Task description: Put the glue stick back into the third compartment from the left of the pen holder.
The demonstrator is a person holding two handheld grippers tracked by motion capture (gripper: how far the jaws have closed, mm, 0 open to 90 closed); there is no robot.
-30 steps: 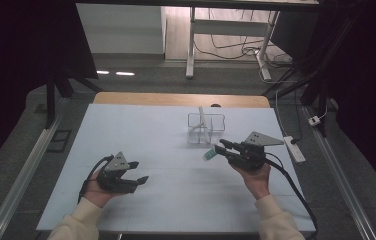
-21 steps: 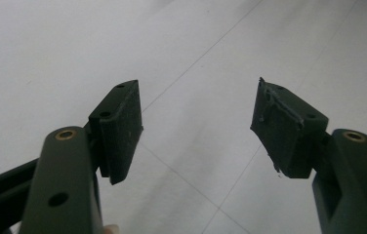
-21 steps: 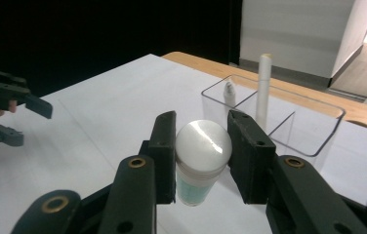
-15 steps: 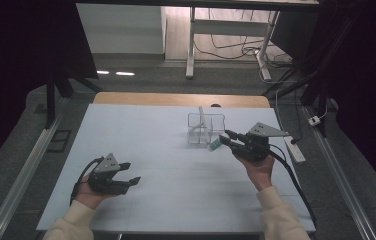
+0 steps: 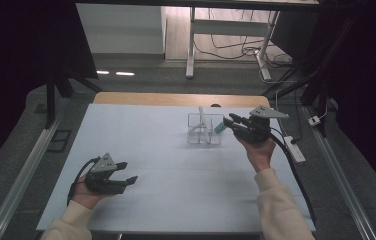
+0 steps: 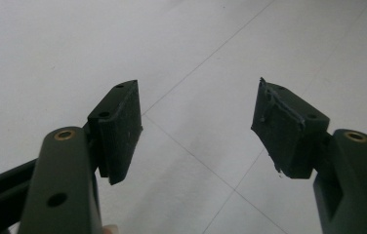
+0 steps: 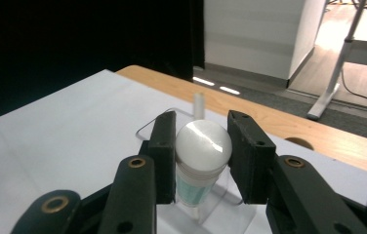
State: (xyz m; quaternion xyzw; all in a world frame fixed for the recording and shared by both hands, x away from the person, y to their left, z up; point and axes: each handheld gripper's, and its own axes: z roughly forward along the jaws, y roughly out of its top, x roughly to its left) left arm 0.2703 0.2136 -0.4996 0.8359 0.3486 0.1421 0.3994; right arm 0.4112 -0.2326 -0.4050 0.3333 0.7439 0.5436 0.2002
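Observation:
My right gripper (image 5: 229, 121) hangs above the table, just right of a clear box with compartments (image 5: 196, 134), and points at it. It is shut on a small tube (image 7: 203, 146) with a white round cap and a teal body (image 5: 219, 128); the pads press on the cap from both sides. A white stick (image 5: 202, 119) stands tilted in the clear box (image 7: 145, 127). My left gripper (image 5: 127, 172) rests low at the table's front left, open, with nothing between its pads (image 6: 118, 126) and only the white tabletop beyond.
The white mat (image 5: 141, 145) lies on a wooden table whose edge (image 5: 176, 99) shows at the back. A white power strip (image 5: 294, 148) lies off the mat's right edge. Metal rails (image 5: 23, 172) run along both sides.
My right gripper has risen and moved away from the person, carrying the tube up to the clear box's right side. The left gripper has stayed about where it was.

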